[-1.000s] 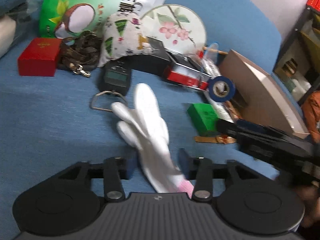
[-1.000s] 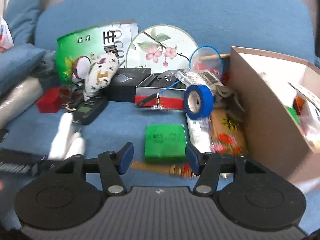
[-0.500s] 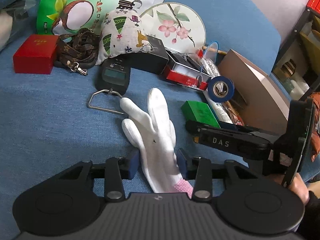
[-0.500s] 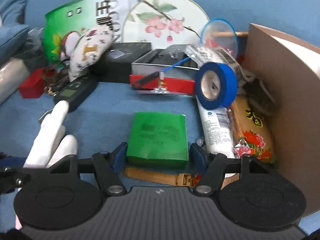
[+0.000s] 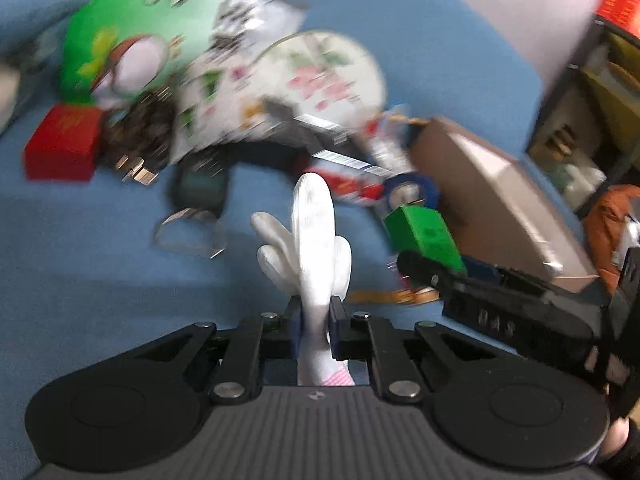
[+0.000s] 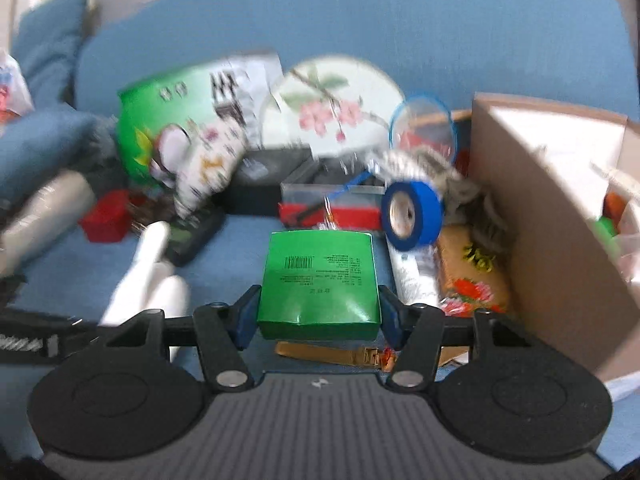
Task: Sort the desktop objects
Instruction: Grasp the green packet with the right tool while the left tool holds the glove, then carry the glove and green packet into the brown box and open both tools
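Observation:
My left gripper (image 5: 315, 322) is shut on the cuff end of a white glove (image 5: 314, 236), whose fingers stick up ahead of the jaws. The glove also shows in the right wrist view (image 6: 148, 276). My right gripper (image 6: 318, 316) is shut on a green box (image 6: 320, 280) and holds it lifted above the blue surface; the box also shows in the left wrist view (image 5: 424, 236). The open cardboard box (image 6: 540, 220) stands to the right of it.
A clutter lies behind: a blue tape roll (image 6: 412, 216), a flowered round fan (image 6: 332, 108), a green snack bag (image 6: 180, 120), a red box (image 5: 62, 148), a black scale (image 5: 202, 184), a patterned pillow (image 6: 208, 164), a gold watch strap (image 6: 332, 354), and a tube (image 6: 412, 276).
My left gripper closed on the glove and raised it. My right gripper closed on the green box and lifted it off the surface. Both views are now blurred with motion.

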Tool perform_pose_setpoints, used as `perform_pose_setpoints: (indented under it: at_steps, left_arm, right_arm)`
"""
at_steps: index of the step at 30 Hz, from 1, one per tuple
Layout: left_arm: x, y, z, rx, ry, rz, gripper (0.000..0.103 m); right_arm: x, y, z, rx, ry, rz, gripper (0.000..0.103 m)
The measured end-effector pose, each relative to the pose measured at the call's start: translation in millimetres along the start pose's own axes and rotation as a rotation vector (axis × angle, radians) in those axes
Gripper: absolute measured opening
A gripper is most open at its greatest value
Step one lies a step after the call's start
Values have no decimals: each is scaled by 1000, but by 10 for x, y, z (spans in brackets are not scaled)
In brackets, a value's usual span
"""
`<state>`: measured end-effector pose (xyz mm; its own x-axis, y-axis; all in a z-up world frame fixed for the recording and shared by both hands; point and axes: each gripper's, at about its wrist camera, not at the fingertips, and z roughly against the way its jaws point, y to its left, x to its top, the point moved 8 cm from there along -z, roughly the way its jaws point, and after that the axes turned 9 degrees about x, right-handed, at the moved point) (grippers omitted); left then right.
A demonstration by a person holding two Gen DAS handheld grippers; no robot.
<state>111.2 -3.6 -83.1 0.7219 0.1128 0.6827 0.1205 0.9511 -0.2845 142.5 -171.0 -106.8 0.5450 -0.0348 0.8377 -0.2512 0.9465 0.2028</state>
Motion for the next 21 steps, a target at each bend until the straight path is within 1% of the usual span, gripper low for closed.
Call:
perform_pose_setpoints:
  at_steps: [3,6,9,12,15,17,19,21]
  left_arm:
    - [184,-316,123,-52,-30,-60,12]
    - [416,-678,218,-115,-54,-99,12]
    - [656,-1044,268,-210,-45,-113,12]
    - [917,-1434,265,-269,-50,-148,12]
    - [1133,-1815,180,-306,-57,-177,12]
    - [1245,-2040,50,-316,-58,-190,12]
    - [1338,-2254,-135,-307,-49,-207,12]
    - [1426,-2422,-338,-294,-35,-217,12]
  right_arm:
    - [103,13,339,9,-59,28,58]
    - [246,-112,664,-18,-106,71,58]
    - [407,-380,964,-63,-143,77,58]
    - [590,-757,1252,-127,-177,50,58]
    - [751,-1134,1448,-182,-204,18,58]
    - [851,-1404,1501,-223,-205,4,58]
    - [911,-1664,1465,-259,-181,4,58]
    - [949,-1922,1362,-295,-127,15,58]
